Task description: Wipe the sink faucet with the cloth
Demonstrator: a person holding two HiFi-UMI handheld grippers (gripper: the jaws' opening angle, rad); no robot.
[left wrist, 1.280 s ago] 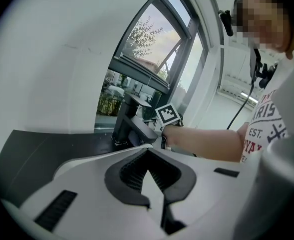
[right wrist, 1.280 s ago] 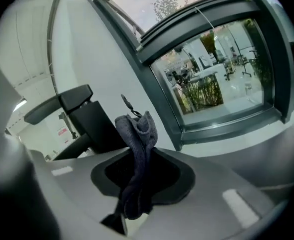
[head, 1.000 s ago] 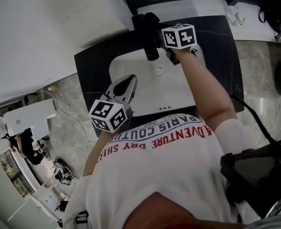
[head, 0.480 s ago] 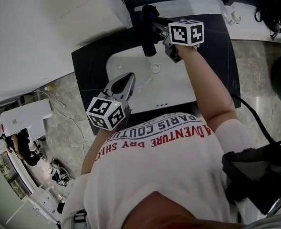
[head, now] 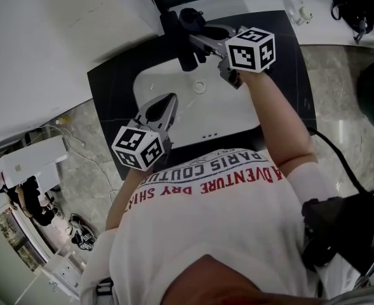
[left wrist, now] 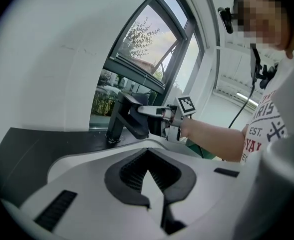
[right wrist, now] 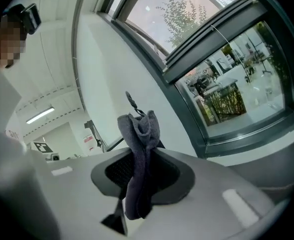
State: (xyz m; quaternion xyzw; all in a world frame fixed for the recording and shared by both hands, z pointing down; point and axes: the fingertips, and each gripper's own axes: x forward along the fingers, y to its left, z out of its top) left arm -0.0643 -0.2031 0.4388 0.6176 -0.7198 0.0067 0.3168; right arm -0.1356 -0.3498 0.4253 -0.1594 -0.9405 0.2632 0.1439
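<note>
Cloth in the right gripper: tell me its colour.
Dark grey. The cloth shows best in the right gripper view.

Window (right wrist: 221,59), black counter (head: 110,94), stone floor (head: 345,94).

Dark grey cloth (right wrist: 137,169): soft, napped textile, matt. Black angular faucet (left wrist: 118,119): smooth, matt, apparently coated metal. White sink basin (head: 155,81): smooth, glossy. Black countertop (head: 107,94): flat, matt. Left gripper (left wrist: 147,159) and right gripper (right wrist: 137,154), 2 shells: smooth matt white plastic, with black ribbed pads.
</note>
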